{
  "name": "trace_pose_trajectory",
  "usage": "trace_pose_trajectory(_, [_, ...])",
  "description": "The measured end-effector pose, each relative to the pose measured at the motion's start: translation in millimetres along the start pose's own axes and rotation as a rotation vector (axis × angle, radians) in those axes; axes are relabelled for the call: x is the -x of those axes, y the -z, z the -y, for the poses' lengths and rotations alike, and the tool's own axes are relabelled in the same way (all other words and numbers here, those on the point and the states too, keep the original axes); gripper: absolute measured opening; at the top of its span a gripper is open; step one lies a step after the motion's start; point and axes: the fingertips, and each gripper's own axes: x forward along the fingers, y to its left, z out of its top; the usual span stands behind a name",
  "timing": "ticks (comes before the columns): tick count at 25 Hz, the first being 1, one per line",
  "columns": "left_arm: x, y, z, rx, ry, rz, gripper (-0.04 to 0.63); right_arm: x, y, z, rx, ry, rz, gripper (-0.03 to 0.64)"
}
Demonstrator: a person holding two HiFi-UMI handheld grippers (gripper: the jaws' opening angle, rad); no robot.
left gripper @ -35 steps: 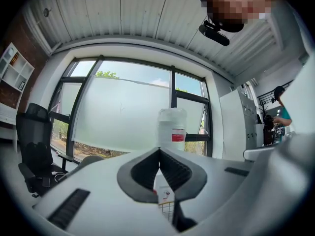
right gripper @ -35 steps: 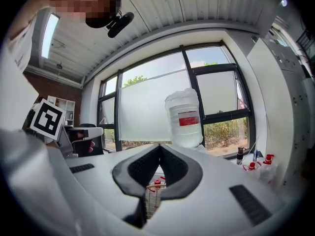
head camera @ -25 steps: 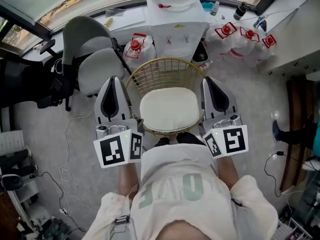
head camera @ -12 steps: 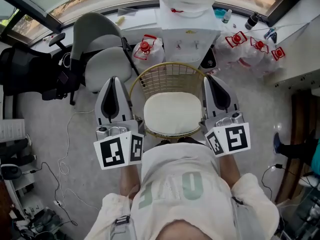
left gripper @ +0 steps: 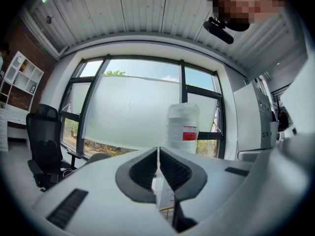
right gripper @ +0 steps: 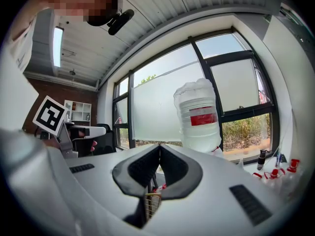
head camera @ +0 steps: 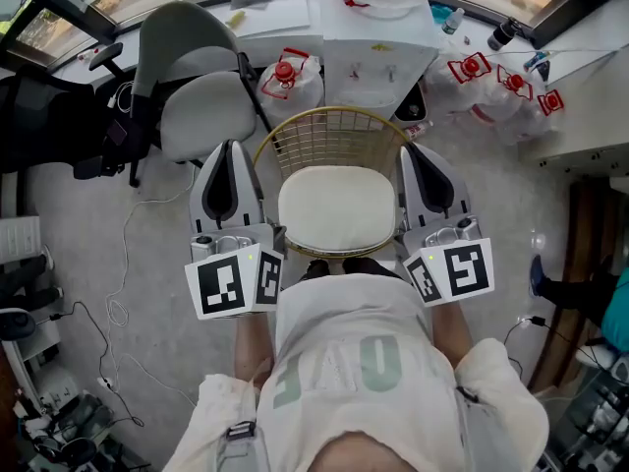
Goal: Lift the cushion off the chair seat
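Cushion (head camera: 334, 209) flat on wire chair (head camera: 329, 126) seat, between both grippers (neither touching it). Left gripper (head camera: 230, 150): cushion just to its right; jaws pressed together, empty. Right gripper (head camera: 414, 152): cushion just to its left; jaws together, nothing pinched.

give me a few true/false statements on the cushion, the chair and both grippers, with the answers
1. The cushion lies on the seat of the chair. True.
2. The left gripper grips the cushion. False: its jaws are together on nothing, beside the chair.
3. The right gripper is at the chair's other side. True.
4. The right gripper's jaws stand wide apart. False: they are together, empty.
5. The water jugs have blue caps. False: red.
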Motion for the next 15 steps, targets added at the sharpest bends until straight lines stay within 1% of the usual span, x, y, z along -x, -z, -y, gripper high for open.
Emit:
trace_pose_trajectory(2, [-4.2, 13.0, -1.0, 0.014, 0.014, -0.04, 0.014, -2.0, 3.7, -0.1, -0.001, -0.005, -0.016, 0.017])
trace_pose_trajectory(4, [-9.1, 36.6, -2.6, 0.045, 0.037, -0.102, 0.026, -3.9, 10.4, -1.2, -0.004, -0.012, -0.036, 0.017])
trace_pose_trajectory(5, [-11.6, 53.5, -3.1, 0.063, 0.055, -0.143, 0.069, -4.8, 15.1, -2.0, -0.007, -0.017, -0.049, 0.017])
trace_pose_trajectory(6, [-14.2, 73.6, -3.4, 0.087, 0.072, -0.192, 0.128, -5.7, 20.6, -2.8, -0.011, -0.023, -0.064, 0.017])
trace_pose_trajectory(7, [-16.6, 97.2, -4.2, 0.116, 0.086, -0.247, 0.166, -6.4, 27.1, -3.4, -0.016, -0.029, -0.081, 0.017])
trace_pose_trajectory(9, [-20.1, 155.2, -7.7, 0.157, 0.096, -0.375, 0.193, -6.5, 43.3, -3.3, -0.028, -0.042, -0.123, 0.017])
trace_pose_trajectory(10, [-20.8, 188.6, -11.0, 0.157, 0.095, -0.448, 0.199, -6.2, 53.1, -2.8, -0.035, -0.048, -0.147, 0.017])
trace_pose_trajectory(12, [-20.1, 255.7, -23.8, 0.12, 0.073, -0.584, 0.207, -6.0, 75.7, -2.0, -0.05, -0.056, -0.2, 0.017])
trace_pose_trajectory(15, [-13.6, 343.0, -52.1, 0.019, 0.021, -0.734, 0.207, -6.3, 115.1, -2.2, -0.077, -0.066, -0.287, 0.017])
